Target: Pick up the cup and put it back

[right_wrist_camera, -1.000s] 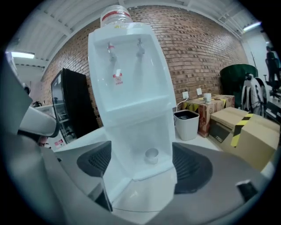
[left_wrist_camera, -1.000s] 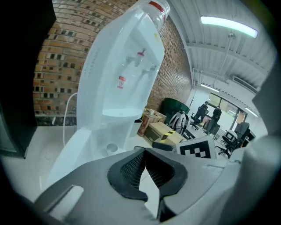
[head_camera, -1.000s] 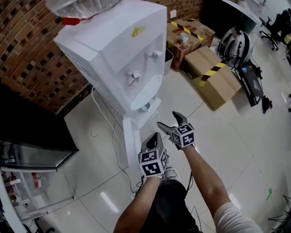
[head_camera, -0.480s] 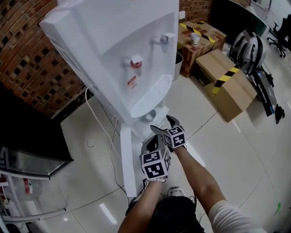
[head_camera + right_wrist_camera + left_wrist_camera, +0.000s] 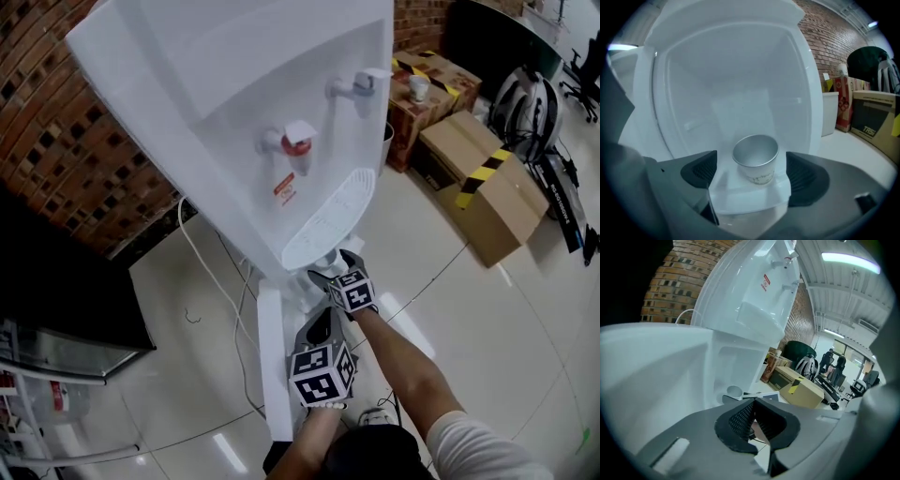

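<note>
The right claw (image 5: 753,175) stands spread wide around the upright cup (image 5: 756,157), pads clear of it, on the water dispenser's (image 5: 234,112) white ledge (image 5: 750,199), midway between its side edges, while the left claw (image 5: 754,420) is pressed together, empty.

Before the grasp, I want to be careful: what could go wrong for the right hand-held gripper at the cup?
1. The cup stands on a narrow ledge; the open jaws of the right hand-held gripper flank it without touching, so an off-centre close may push it off.
2. The cup looks thin; a hard squeeze could crush it.
</note>
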A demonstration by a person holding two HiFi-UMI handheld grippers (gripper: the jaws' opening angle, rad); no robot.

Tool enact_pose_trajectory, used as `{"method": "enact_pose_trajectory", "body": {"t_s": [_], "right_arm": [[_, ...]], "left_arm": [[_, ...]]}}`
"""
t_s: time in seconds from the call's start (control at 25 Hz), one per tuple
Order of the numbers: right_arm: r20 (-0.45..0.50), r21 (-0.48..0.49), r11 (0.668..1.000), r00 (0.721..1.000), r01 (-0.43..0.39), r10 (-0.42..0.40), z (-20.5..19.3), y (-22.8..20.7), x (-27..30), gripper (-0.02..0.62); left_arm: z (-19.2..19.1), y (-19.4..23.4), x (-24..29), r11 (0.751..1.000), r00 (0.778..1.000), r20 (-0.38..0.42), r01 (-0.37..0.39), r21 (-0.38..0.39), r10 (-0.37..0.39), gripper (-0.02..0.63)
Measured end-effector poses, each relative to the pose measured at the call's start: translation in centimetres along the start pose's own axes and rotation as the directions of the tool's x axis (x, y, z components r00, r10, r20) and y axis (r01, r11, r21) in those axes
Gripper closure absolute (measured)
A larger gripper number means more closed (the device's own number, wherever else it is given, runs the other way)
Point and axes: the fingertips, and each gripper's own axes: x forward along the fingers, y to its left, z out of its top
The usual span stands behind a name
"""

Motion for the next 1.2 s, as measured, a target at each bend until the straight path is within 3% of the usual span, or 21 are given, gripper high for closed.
{"method": "enact_pose_trajectory", "body": {"t_s": [0.32,0.48,0.56,0.68,0.92,1.2], "right_arm": [[-0.004,-0.028,1.0,1.0,0.006,-0.006,-0.3,-0.2,2.8,0.127],[-0.004,-0.04,0.999,1.0,0.009,-0.009,-0.4,-0.2,3.4,0.174],[0.002,-0.038,0.999,1.0,0.018,-0.018,-0.4,-0.4,3.4,0.229],[0.009,-0.039,0.999,1.0,0.024,-0.024,-0.3,-0.5,3.0,0.244],[0.04,-0.04,0.998,0.998,0.039,-0.038,1.0,-0.5,-0.5,0.244],[0.052,-0.008,0.998,0.996,0.067,-0.066,3.4,1.0,-9.0,0.253]], "left_arm": [[1.6,-0.2,-0.7,1.0,0.997,0.07,0.021,-0.022,-0.019,0.6],[2.0,-0.3,-1.0,1.0,0.996,0.09,0.02,-0.01,-0.019,0.6],[2.2,-0.4,-1.4,1.0,0.995,0.1,0.024,-0.019,-0.022,0.6],[2.2,-0.7,-1.9,0.999,0.993,0.11,0.034,-0.034,-0.03,0.6],[2.3,-2.4,-3.3,0.995,0.992,0.102,0.083,-0.049,-0.078,0.6],[4.6,-5.8,-8.5,0.993,0.987,0.111,0.11,0.037,-0.114,0.6]]}}
